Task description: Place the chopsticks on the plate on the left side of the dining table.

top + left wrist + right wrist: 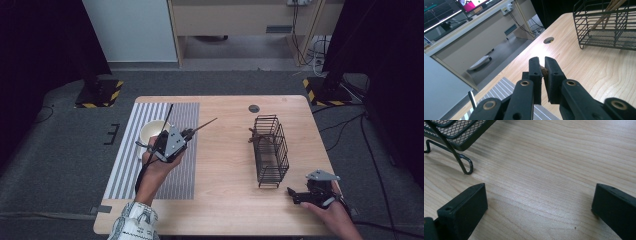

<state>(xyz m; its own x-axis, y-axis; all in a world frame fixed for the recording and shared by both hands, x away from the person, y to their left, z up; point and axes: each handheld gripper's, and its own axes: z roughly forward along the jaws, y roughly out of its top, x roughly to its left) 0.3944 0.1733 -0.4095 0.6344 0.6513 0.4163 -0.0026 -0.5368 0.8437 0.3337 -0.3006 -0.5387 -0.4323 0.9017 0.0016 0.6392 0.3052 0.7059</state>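
Chopstick (204, 124) is clamped in the left gripper (186, 134), held in the air left of the basket (270, 150) and above the striped mat (180, 175) — its thin tip points toward the basket. In the left gripper view the jaws press together on a brown end (544, 71). More brown sticks (607, 11) already stand inside the basket. The right gripper (295, 196) rests on the table (225, 200) just in front of the basket, jaws wide apart and holding nothing. I judge the carrying step is in hand — next the stick must travel right, tip over the basket's open top, then be let go.
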